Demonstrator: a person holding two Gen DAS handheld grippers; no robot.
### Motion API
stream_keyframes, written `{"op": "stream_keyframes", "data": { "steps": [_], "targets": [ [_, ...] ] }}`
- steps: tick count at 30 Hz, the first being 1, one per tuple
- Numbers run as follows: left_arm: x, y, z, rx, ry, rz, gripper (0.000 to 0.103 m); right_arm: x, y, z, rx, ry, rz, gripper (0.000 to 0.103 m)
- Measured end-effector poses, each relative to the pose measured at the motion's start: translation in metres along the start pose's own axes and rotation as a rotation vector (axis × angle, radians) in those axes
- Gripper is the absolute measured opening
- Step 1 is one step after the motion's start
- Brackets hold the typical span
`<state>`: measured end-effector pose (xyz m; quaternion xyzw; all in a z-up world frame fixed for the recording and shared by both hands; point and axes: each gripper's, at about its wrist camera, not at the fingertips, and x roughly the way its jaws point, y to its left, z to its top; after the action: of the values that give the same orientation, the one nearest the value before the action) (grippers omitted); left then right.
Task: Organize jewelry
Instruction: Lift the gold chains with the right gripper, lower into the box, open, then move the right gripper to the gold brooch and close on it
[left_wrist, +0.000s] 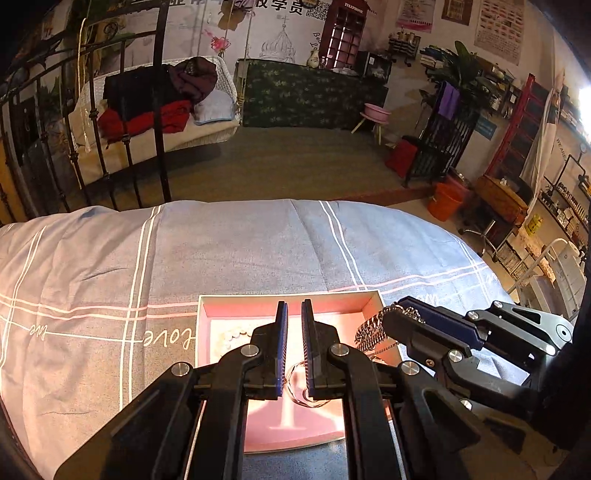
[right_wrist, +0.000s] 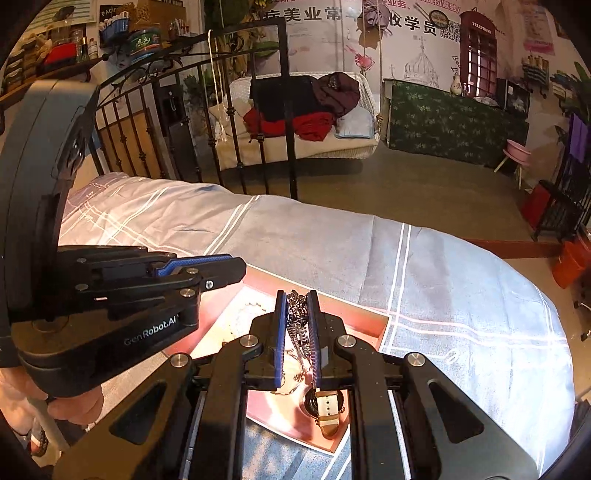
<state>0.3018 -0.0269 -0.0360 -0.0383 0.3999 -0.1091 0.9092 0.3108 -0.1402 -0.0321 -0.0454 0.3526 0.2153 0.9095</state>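
Claws are working over the pink tray (left_wrist: 207, 306) lying on the bed (left_wrist: 240, 240). Left claw (left_wrist: 293, 345) is hanging nearly closed above it, apparently empty; right claw (right_wrist: 296, 339) is pinching a silver chain (right_wrist: 297, 317), seemingly for placing inside. Beyond the tray's far rim, bedding is lying open.

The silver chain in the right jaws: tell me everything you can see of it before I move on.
The silver chain is a chunky metal piece of broad linked segments, shiny with darker gaps. It is bunched together and pinched between the blue pads of the right gripper, whose jaws are shut on it. Its loops spill out past the pads and hang over the right side of the pink tray on the bed. Finer strands trail down from it toward the tray floor; whether they belong to it or touch down cannot be told.
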Motion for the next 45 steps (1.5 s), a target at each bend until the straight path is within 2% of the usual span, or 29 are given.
{"op": "stream_keyframes", "data": {
  "steps": [8, 26, 27, 28, 29, 30, 32, 40, 45],
  "targets": [
    [0.016, 0.005, -0.007, 0.004, 0.038, 0.039, 0.008, 0.021, -0.003, -0.017, 0.007, 0.082, -0.071, 0.012],
    [0.036, 0.012, -0.003, -0.016, 0.082, 0.061, 0.008, 0.029, 0.002, -0.025, -0.009, 0.108, -0.044, 0.012],
    [0.037, 0.012, -0.003, -0.014, 0.095, 0.052, 0.013, 0.03, 0.003, -0.025, -0.008, 0.116, -0.037, 0.014],
    [0.039, 0.013, -0.002, -0.017, 0.113, 0.049, 0.042, 0.031, 0.0, -0.027, -0.007, 0.133, -0.031, 0.037],
    [0.039, 0.014, -0.002, -0.028, 0.113, 0.06, 0.079, 0.031, 0.001, -0.028, -0.011, 0.136, -0.049, 0.084],
    [0.035, 0.016, -0.001, -0.04, 0.081, 0.073, 0.089, 0.03, 0.004, -0.029, -0.033, 0.123, -0.091, 0.099],
    [0.026, 0.016, -0.001, -0.035, 0.026, 0.09, 0.097, 0.027, 0.009, -0.031, -0.068, 0.106, -0.103, 0.097],
    [0.018, 0.016, -0.012, -0.019, 0.012, 0.102, 0.097, 0.023, 0.008, -0.042, -0.03, 0.101, -0.065, 0.097],
    [-0.006, 0.02, -0.033, 0.004, -0.044, 0.099, 0.097, 0.002, 0.001, -0.062, 0.024, 0.068, -0.05, 0.097]
  ]
}}
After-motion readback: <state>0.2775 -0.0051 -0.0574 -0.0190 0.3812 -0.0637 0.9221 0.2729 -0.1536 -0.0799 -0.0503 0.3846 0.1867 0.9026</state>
